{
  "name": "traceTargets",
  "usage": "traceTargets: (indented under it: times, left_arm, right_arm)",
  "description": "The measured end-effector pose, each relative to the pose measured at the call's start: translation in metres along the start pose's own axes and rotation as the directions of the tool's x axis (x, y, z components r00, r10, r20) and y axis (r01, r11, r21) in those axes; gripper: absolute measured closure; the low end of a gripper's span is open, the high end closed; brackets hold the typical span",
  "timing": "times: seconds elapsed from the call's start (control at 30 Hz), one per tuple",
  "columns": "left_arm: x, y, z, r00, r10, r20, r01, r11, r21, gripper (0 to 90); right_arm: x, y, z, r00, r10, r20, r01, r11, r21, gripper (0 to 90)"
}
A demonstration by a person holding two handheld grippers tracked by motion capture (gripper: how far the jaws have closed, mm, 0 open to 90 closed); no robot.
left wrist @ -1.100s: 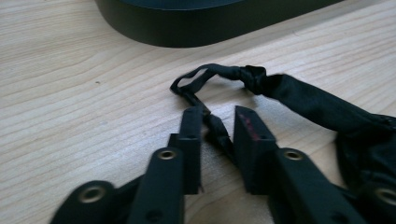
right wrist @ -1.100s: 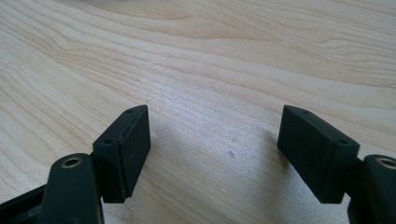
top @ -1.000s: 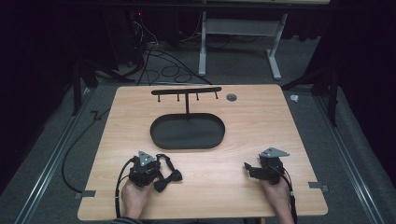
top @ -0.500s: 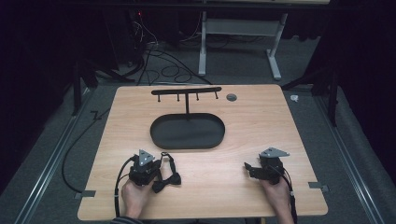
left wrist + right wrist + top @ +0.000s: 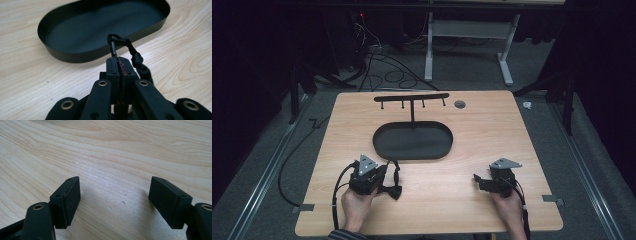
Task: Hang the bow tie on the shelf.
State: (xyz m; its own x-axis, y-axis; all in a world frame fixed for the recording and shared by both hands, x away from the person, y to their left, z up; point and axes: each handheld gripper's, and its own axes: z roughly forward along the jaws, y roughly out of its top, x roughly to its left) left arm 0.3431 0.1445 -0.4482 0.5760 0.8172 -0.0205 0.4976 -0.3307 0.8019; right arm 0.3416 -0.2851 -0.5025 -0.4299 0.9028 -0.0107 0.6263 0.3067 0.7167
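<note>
My left gripper (image 5: pixel 384 176) (image 5: pixel 118 65) is shut on a black fabric strap (image 5: pixel 133 56) (image 5: pixel 393 190). One looped end of the strap sticks out past the jaw tips, and the rest hangs down on the right side of the jaws. Just ahead of it lies a black oval tray (image 5: pixel 384 150) (image 5: pixel 65 53), from whose far side rises a T-shaped stand with small hooks (image 5: pixel 412 98). My right gripper (image 5: pixel 478 181) (image 5: pixel 115 197) is open low over bare wood at the front right, with nothing between its pads (image 5: pixel 71 200).
The wooden table (image 5: pixel 492 130) has a small round grey hole cover (image 5: pixel 459 104) near its far edge. A black cable (image 5: pixel 297 150) trails off the left side. Table legs and loose cables are on the floor beyond.
My left gripper has closed on the strap and risen a little toward the tray with it. The right hand has stayed in place.
</note>
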Motion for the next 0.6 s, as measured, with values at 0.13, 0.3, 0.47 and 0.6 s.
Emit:
traceTargets:
  times: [0.13, 0.3, 0.47, 0.6]
  left_arm:
    - [-0.001, 0.007, -0.005, 0.9999, 0.016, 0.004, -0.016, 0.9996, -0.023, 87.7]
    - [0.002, 0.014, -0.008, 0.9996, 0.009, 0.026, -0.008, 0.9995, -0.03, 87.8]
    - [0.002, 0.019, -0.011, 0.999, 0.005, 0.044, -0.003, 0.9989, -0.047, 87.8]
    - [0.003, 0.022, -0.012, 0.9989, 0.007, 0.046, -0.004, 0.9985, -0.054, 87.8]
  right_arm:
    - [0.0, 0.0, 0.0, 1.0, 0.001, 0.0, -0.001, 1.0, 0.0, 26.8]
    - [0.0, 0.0, 0.0, 1.0, 0.001, -0.001, -0.001, 1.0, 0.0, 26.8]
    - [0.0, 0.0, 0.0, 1.0, 0.001, -0.001, -0.001, 1.0, 0.0, 26.8]
    - [0.0, 0.0, 0.0, 1.0, 0.001, -0.001, -0.001, 1.0, 0.0, 26.7]
